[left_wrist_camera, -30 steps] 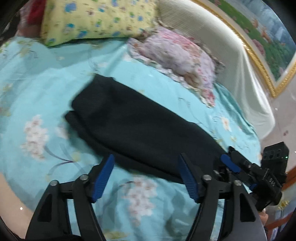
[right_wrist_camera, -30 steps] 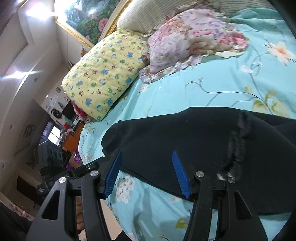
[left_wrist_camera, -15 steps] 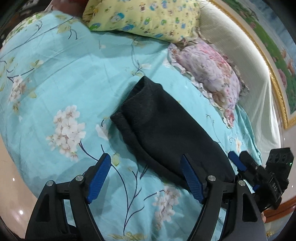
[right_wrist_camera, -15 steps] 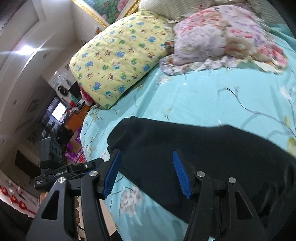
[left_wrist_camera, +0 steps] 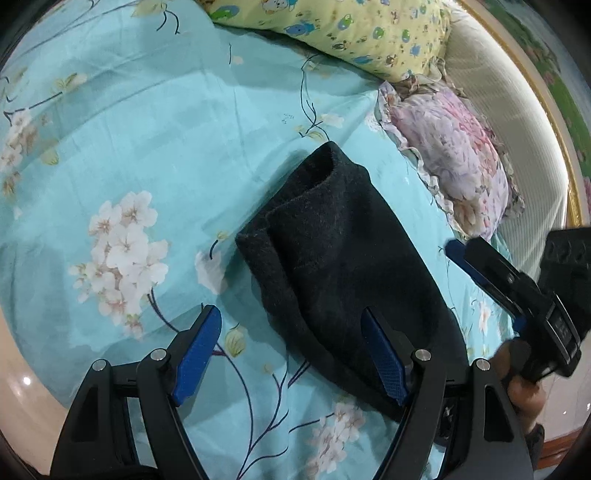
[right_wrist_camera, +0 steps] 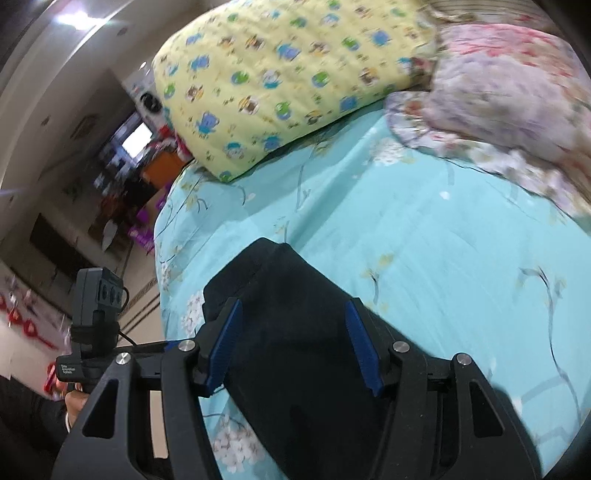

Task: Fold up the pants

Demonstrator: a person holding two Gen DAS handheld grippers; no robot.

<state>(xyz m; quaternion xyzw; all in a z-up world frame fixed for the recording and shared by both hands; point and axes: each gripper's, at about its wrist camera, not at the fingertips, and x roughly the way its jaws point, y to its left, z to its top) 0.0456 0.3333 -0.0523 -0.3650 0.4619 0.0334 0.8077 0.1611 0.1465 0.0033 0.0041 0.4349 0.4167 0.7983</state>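
Pants (left_wrist_camera: 343,266): black, folded into a long narrow stack, lying flat on the bed sheet; layered hem end pointing toward the pillows, other end running down under the grippers.
Bed sheet (left_wrist_camera: 155,140): turquoise with white blossoms and thin dark branches, spread smooth under and around the pants.
Left gripper (left_wrist_camera: 291,354): above the near end of the pants, angled down; blue pads spread wide, nothing pinched; left pad over bare sheet, right pad over the black cloth, not pressing on it.
Yellow pillow (left_wrist_camera: 354,29): cartoon print, at the head of the bed, well apart from the pants.
Pink floral pillow (left_wrist_camera: 458,162): frilled edge, just right of the yellow one, near the pants' far corner but not touching.
Headboard (left_wrist_camera: 517,122): pale ribbed padding with a gold rim, curving behind both pillows.
Right gripper (right_wrist_camera: 293,339): seen at the right edge of the left view in a hand (left_wrist_camera: 524,387); in its own view, jaws parted at a middling width, black cloth showing between the pads, no grip visible.
Own view, right: blurred; pants below the fingers, the left device off the bed's edge at left.
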